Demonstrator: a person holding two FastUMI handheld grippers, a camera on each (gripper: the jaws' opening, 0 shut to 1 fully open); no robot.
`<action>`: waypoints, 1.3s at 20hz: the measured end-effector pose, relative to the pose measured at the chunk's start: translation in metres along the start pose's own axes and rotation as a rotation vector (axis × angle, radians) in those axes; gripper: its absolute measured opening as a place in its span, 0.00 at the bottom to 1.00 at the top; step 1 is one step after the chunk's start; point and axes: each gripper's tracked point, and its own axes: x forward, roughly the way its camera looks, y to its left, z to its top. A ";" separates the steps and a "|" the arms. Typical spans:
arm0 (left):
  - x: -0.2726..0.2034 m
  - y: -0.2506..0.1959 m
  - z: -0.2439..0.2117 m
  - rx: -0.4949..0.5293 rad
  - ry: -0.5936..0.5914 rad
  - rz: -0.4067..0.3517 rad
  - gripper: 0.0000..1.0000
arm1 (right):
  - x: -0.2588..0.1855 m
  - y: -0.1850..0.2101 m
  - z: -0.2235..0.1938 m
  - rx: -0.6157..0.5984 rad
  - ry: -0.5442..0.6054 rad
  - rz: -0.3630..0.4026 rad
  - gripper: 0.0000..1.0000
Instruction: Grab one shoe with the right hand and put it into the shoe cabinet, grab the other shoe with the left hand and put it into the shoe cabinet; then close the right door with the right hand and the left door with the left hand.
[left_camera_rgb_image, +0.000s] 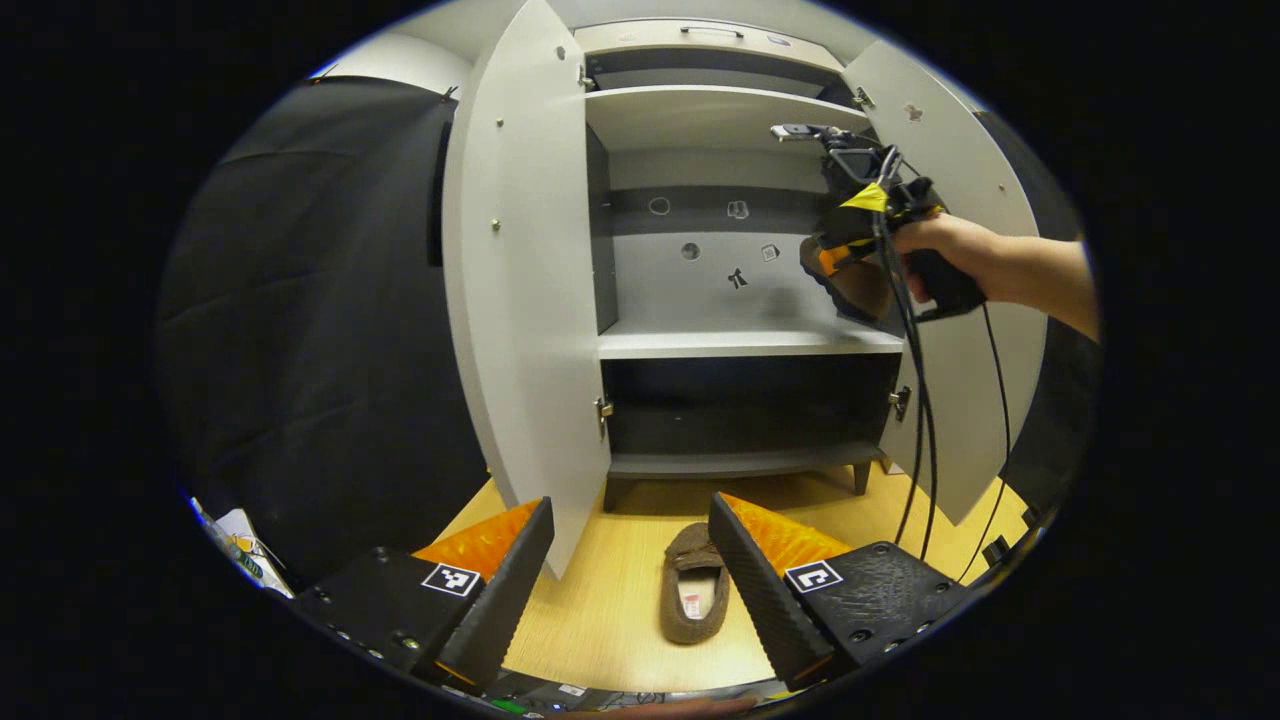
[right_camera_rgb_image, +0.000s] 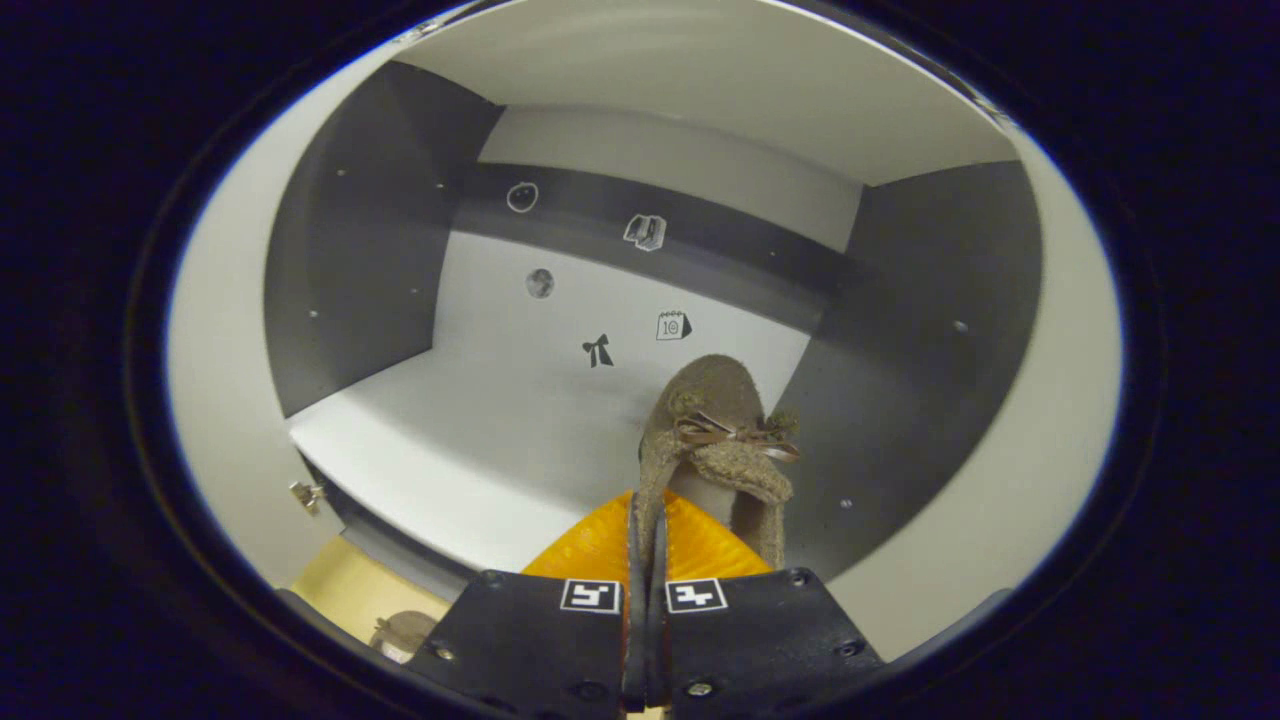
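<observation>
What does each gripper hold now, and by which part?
The right gripper pinches a brown shoe by its side edge. The left gripper holds nothing.

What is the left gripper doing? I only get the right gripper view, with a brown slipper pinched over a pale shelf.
Observer: The left gripper hangs open above the wooden floor, holding nothing.
Operator: What lies under it?
Observer: The second slipper lies on that floor in front of the cabinet, toe toward it, seen between the open fingers.
Operator: Are the cabinet doors shut?
Observer: No, the left door and the right door both stand wide open.
</observation>
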 end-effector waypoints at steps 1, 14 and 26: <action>-0.002 0.007 -0.001 -0.007 0.005 0.023 0.95 | 0.016 0.003 -0.002 0.002 0.039 0.014 0.04; -0.004 0.033 -0.014 -0.041 0.064 0.068 0.95 | -0.002 -0.014 0.015 0.027 -0.010 0.028 0.67; 0.034 -0.035 -0.024 0.041 0.039 -0.156 0.95 | -0.268 -0.036 -0.032 0.267 -0.476 -0.022 0.96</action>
